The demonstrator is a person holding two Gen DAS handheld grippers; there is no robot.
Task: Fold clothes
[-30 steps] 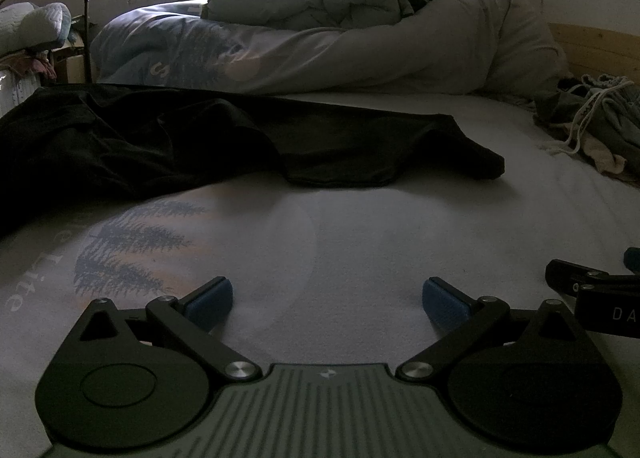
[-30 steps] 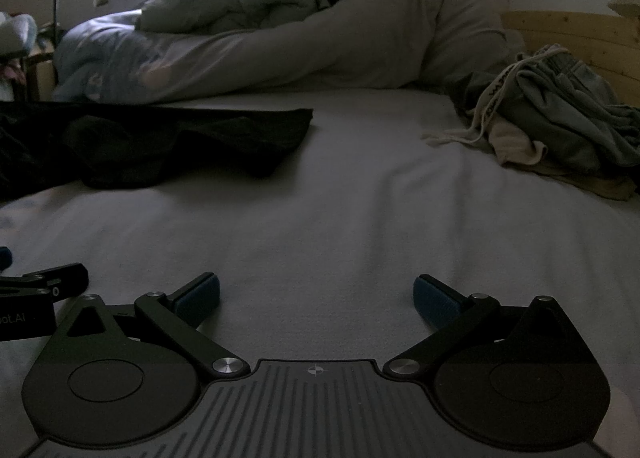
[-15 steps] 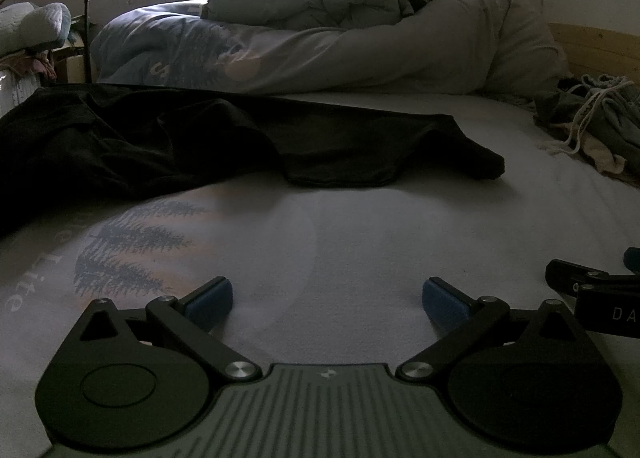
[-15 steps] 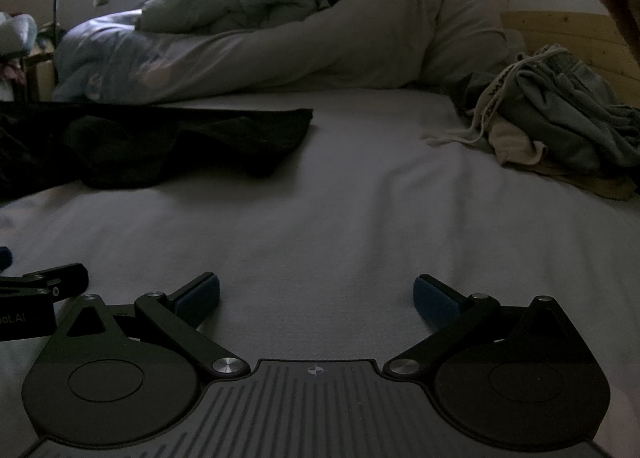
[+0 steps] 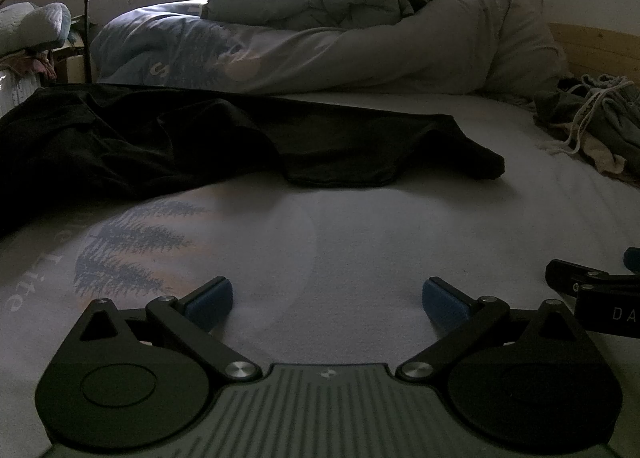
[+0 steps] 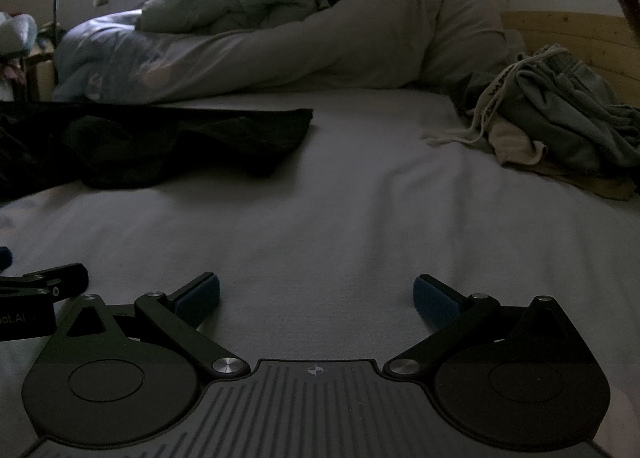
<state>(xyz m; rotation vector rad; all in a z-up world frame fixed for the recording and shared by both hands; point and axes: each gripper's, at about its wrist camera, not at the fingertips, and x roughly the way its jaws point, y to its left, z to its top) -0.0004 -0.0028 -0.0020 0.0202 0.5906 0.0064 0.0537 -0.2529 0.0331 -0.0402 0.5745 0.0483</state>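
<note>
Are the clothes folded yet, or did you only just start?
Only just starting. Nothing looks folded: the black garment lies spread and rumpled on the bed, and the grey clothes sit in a heap. The left claw and right claw are open and empty. All the folding is left.

Bare bed sheet (image 6: pixel 340 194) lies open between black garment (image 5: pixel 180 138) and grey clothes pile (image 6: pixel 560 130).
</note>
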